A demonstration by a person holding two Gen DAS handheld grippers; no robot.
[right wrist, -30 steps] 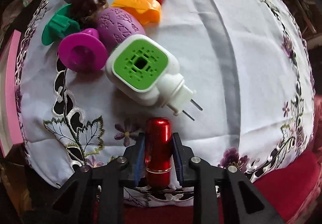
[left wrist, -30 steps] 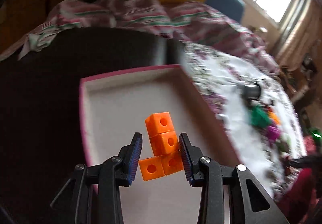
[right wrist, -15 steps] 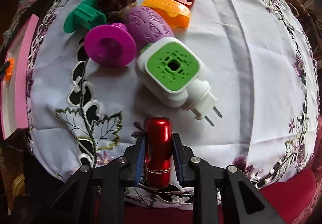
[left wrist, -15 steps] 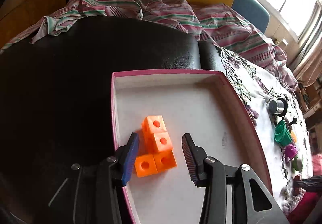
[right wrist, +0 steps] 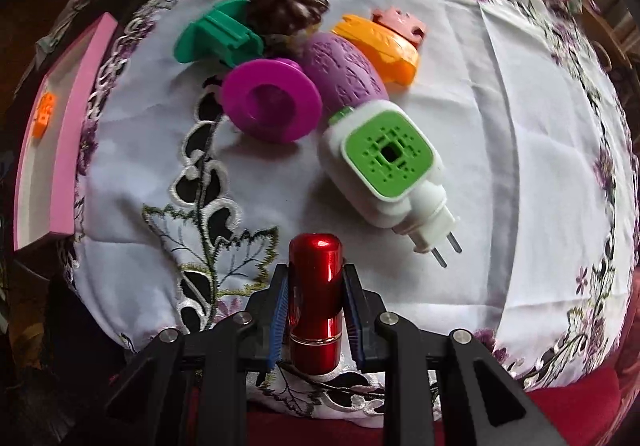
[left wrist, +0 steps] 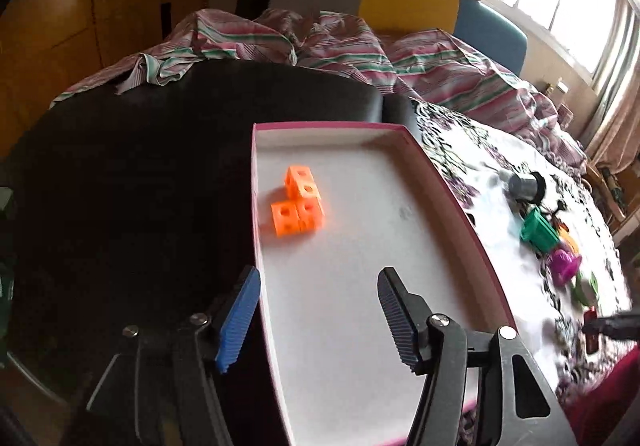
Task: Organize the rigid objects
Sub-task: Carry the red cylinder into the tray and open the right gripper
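Observation:
An orange cluster of linked cubes (left wrist: 298,205) lies in the pink-rimmed white tray (left wrist: 452,189), near its left wall. My left gripper (left wrist: 316,310) is drawn back from it over the tray's near part, its jaws opening with nothing between them. In the right wrist view my right gripper (right wrist: 316,310) is shut on a red metal cylinder (right wrist: 315,294), held above the embroidered white cloth (right wrist: 500,133). Beyond it lie a white and green plug-in device (right wrist: 384,165), a magenta spool (right wrist: 272,101), a purple egg shape (right wrist: 344,69), an orange piece (right wrist: 380,45) and a green piece (right wrist: 218,37).
The tray (right wrist: 68,149) sits left of the cloth on a black cushion (left wrist: 140,165). A pine cone (right wrist: 292,1) and a red-brown piece (right wrist: 400,21) lie at the far end of the pile. A grey cup (left wrist: 526,185) lies on the cloth. Striped bedding (left wrist: 320,41) is behind.
My left gripper let go of the orange cubes, widened and pulled back from them. The right gripper, still holding the red cylinder, shifted so the pile slid rightward in view and the tray came into sight.

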